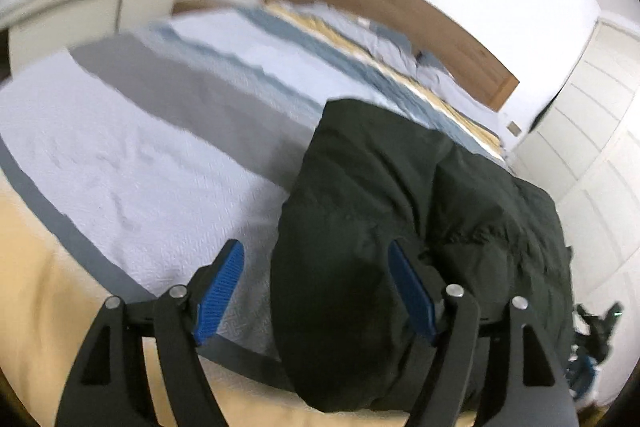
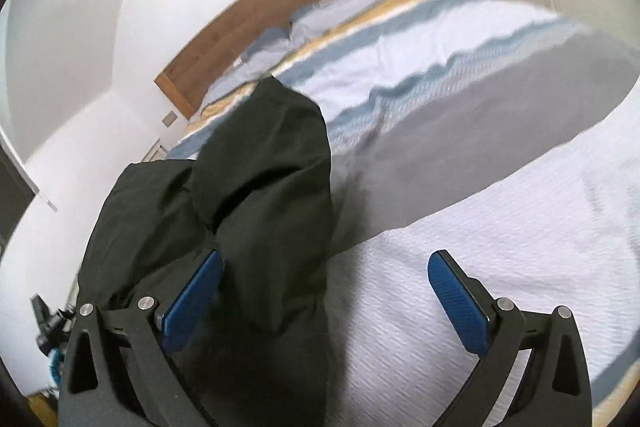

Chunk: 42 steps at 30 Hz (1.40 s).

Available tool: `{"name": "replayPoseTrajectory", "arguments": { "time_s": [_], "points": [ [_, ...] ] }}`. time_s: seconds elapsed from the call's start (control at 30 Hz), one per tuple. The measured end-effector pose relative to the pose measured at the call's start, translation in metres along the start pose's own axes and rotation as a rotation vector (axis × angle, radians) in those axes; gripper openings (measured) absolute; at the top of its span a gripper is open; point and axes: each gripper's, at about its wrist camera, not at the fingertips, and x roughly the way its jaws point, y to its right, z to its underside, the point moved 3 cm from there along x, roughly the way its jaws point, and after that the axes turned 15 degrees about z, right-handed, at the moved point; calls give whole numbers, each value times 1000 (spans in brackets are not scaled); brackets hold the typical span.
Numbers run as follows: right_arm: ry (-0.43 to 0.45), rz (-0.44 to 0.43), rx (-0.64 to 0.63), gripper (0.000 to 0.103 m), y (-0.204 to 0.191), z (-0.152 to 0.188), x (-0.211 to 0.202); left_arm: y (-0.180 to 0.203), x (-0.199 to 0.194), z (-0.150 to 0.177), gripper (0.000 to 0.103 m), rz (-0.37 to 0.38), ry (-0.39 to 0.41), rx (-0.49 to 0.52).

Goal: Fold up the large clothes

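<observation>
Bright, motion-blurred, fisheye-warped edges.

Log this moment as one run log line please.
stage: fold in progress | dark garment: lying on bed | left claw: open, empty | right claw: open, empty

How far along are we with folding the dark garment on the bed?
Done: the garment lies on the bed as a long, doubled-over bundle. In hand: nothing. Both the left tongs and right tongs are open, with cloth between but ungripped. Left: it looks lumpy, so probably a further fold and smoothing.
</observation>
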Motion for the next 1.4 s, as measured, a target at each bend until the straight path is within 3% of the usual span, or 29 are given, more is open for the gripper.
{"name": "replayPoseTrajectory", "arguments": {
  "time_s": [0.07,0.2,0.37,0.57,0.67,0.87,1.13,1.4],
  "points": [
    [42,4,-25,101,-2,2,-10,20,-5,3,73,4,30,19],
    [98,-10,-102,102,-16,3,-31,101,31,-10,74,47,42,121],
    [146,-89,-250,102,-80,2,-71,175,66,-29,74,100,-21,255],
    [147,-204,-428,101,-170,-4,-71,235,114,-44,74,99,-79,400],
    [141,-227,-507,101,-208,-4,-56,247,143,-47,74,112,-109,444],
    [82,-214,-578,101,-243,2,-2,239,194,-40,74,-4,-145,473],
    [22,-74,-557,102,-226,12,54,219,230,-8,83,-94,-102,475],
    [-14,-18,-555,102,-220,14,65,214,241,4,89,-141,-83,469]
  ]
}}
